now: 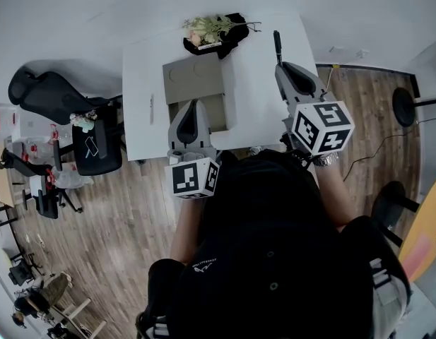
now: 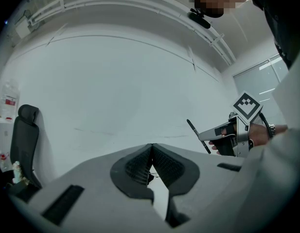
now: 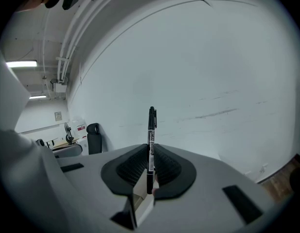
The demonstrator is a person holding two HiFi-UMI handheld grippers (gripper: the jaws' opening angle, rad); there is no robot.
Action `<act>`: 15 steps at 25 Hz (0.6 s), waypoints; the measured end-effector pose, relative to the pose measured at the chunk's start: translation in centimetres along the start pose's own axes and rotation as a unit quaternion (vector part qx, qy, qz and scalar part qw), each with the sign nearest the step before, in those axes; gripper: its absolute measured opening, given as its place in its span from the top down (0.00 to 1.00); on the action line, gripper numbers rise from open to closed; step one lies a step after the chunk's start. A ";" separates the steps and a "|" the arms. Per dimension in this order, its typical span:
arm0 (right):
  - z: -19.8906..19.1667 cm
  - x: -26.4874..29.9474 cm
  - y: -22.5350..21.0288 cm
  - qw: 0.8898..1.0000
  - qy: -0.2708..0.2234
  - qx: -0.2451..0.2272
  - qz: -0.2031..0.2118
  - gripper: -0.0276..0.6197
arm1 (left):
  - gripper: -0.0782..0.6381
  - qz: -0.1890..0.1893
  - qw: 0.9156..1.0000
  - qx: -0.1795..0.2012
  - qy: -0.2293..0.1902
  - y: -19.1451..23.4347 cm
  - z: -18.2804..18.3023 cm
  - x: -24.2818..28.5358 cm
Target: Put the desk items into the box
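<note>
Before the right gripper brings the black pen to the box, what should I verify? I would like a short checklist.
1. Hold of the right gripper on the black marker pen: ok, jaws shut on its barrel.
2. Brown cardboard box on the white desk open: ok, flaps spread.
3. Left gripper empty: ok, jaws together on nothing.
4. Left gripper out of the way: not ok, the head view shows it over the box's near edge.
5. Space inside the box: cannot tell, partly hidden.

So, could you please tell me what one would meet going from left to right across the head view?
Black office chair → left gripper → right gripper holding the pen → round black base on the floor.
</note>
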State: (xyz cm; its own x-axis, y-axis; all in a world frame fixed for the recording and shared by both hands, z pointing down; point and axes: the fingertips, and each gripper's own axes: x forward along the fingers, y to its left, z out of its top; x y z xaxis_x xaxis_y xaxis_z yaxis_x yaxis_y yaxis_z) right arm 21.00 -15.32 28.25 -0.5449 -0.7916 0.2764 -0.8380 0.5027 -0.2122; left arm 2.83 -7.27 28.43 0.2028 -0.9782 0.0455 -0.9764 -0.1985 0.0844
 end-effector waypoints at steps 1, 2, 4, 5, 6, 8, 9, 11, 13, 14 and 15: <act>-0.1 0.0 0.0 1.000 0.001 0.000 0.000 0.89 | 0.88 -0.001 1.000 0.000 0.001 0.0 -0.1 0.0; -0.2 0.0 0.0 1.000 0.002 0.000 0.000 0.89 | 0.88 -0.001 1.000 -0.001 0.002 0.1 -0.2 -0.1; -0.3 0.1 0.2 1.000 0.004 -0.001 0.001 0.89 | 0.88 0.000 1.000 -0.003 0.004 0.3 -0.4 -0.1; -0.3 0.3 0.4 1.000 0.005 -0.003 0.002 0.89 | 0.88 0.001 1.000 -0.004 0.004 0.6 -0.4 0.0; -0.2 0.4 0.6 1.000 0.005 -0.005 0.004 0.89 | 0.88 0.001 1.000 -0.004 0.005 0.8 -0.4 0.0; -0.2 0.8 1.1 1.000 0.006 -0.008 0.007 0.89 | 0.88 0.005 1.000 -0.007 0.005 1.5 -0.5 -0.1; -0.3 1.0 1.3 1.000 0.008 -0.009 0.008 0.89 | 0.88 0.007 1.000 -0.009 0.005 1.8 -0.6 -0.2; -0.5 1.6 1.8 1.000 0.012 -0.011 0.010 0.89 | 0.88 0.010 1.000 -0.012 0.006 2.7 -0.9 -0.4; -0.7 2.2 2.6 1.000 0.017 -0.013 0.012 0.89 | 0.88 0.013 1.000 -0.015 0.008 3.7 -1.0 -0.8; -0.8 2.6 3.1 1.000 0.020 -0.015 0.012 0.89 | 0.88 0.014 1.000 -0.015 0.009 4.4 -1.1 -0.9; -0.9 3.0 3.7 1.000 0.022 -0.016 0.012 0.89 | 0.88 0.015 1.000 -0.016 0.010 5.1 -1.1 -1.1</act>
State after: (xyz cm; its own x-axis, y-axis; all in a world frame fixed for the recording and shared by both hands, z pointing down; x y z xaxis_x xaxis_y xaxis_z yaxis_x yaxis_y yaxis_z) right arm 16.23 -15.50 29.15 -0.5646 -0.7639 0.3125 -0.8251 0.5323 -0.1893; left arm -2.30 -7.10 29.94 0.1751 -0.9821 0.0690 -0.9793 -0.1665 0.1148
